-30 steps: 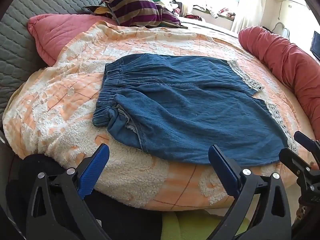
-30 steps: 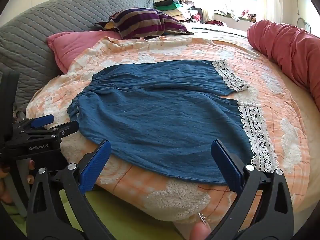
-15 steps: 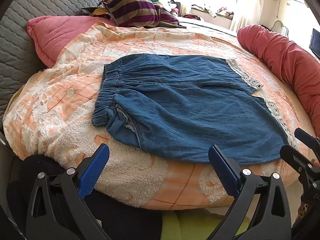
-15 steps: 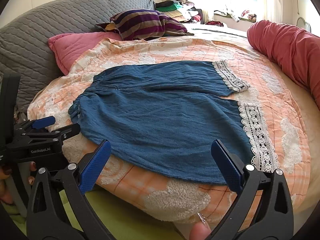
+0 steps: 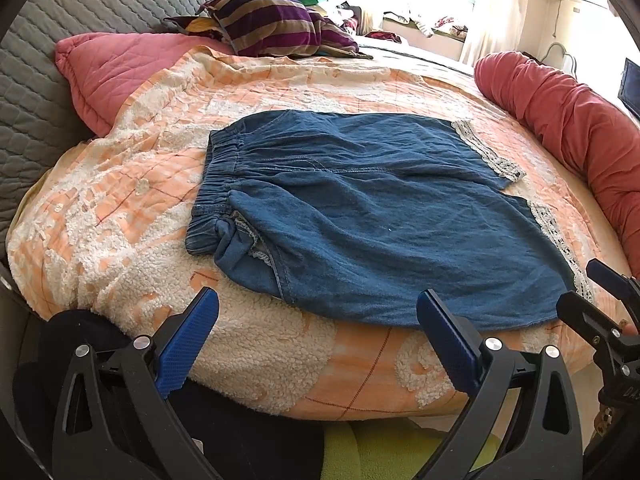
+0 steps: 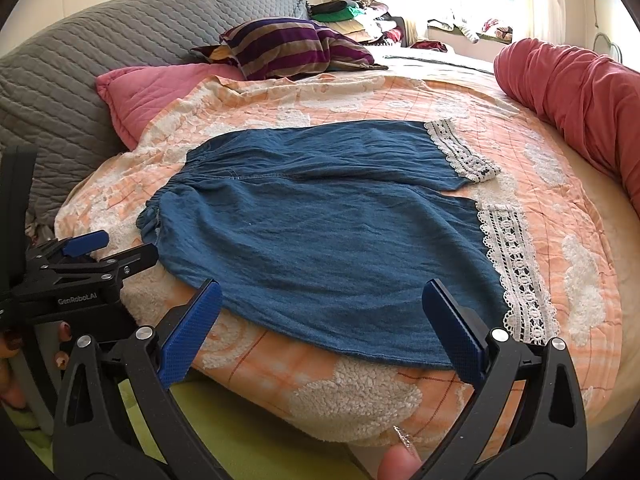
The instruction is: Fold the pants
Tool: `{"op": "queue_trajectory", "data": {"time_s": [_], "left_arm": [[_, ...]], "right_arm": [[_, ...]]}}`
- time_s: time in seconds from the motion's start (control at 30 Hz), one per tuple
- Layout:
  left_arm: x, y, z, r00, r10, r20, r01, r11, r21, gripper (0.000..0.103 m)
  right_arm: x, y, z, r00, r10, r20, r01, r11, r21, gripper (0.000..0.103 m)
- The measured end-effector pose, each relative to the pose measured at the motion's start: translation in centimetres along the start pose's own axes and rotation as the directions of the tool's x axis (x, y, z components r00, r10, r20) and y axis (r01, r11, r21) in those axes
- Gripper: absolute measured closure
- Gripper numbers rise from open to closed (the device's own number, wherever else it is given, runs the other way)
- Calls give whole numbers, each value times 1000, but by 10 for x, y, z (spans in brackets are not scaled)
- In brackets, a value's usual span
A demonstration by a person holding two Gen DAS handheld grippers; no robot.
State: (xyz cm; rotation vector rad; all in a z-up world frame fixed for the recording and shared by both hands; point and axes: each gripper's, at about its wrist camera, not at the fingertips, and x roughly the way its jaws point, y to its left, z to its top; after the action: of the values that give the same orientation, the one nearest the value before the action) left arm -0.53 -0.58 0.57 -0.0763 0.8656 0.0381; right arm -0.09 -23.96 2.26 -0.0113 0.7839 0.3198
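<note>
Blue denim pants [image 5: 360, 208] with white lace hems [image 6: 516, 268] lie spread flat on the bed, waistband to the left, legs to the right; they also show in the right wrist view [image 6: 328, 232]. My left gripper [image 5: 316, 336] is open and empty, just short of the pants' near edge toward the waist end. My right gripper [image 6: 320, 328] is open and empty, just short of the near edge toward the hem end. Each gripper shows at the side of the other's view: the right one [image 5: 600, 296], the left one [image 6: 104, 248].
The bed has an orange and white fleece blanket [image 5: 120, 208]. A pink pillow [image 5: 116, 76], a striped cushion [image 5: 280, 24] and a grey quilted headboard [image 6: 80, 68] are at the back left. A red bolster [image 6: 580, 92] runs along the right.
Both grippers have shifted slightly toward the bed edge; the view has barely changed. The pants have not moved.
</note>
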Motion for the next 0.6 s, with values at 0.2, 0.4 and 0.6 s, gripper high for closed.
{"op": "queue_trajectory", "data": {"time_s": [0.2,0.4,0.6], "left_arm": [[-1,0,0,1000,1,3,-1,1000,0,4],[-1,0,1,1000,0,4,0,1000,1,4],[-1,0,1,1000,-1,3,1,1000,1,4]], "right_arm": [[0,-1,-1,1000,2,2,-2,1000,4,8],[1,-3,-1,1000,3,2,-3,1000,7,8],[2,-5,-2,1000,3,5,-3,1000,3,8]]}}
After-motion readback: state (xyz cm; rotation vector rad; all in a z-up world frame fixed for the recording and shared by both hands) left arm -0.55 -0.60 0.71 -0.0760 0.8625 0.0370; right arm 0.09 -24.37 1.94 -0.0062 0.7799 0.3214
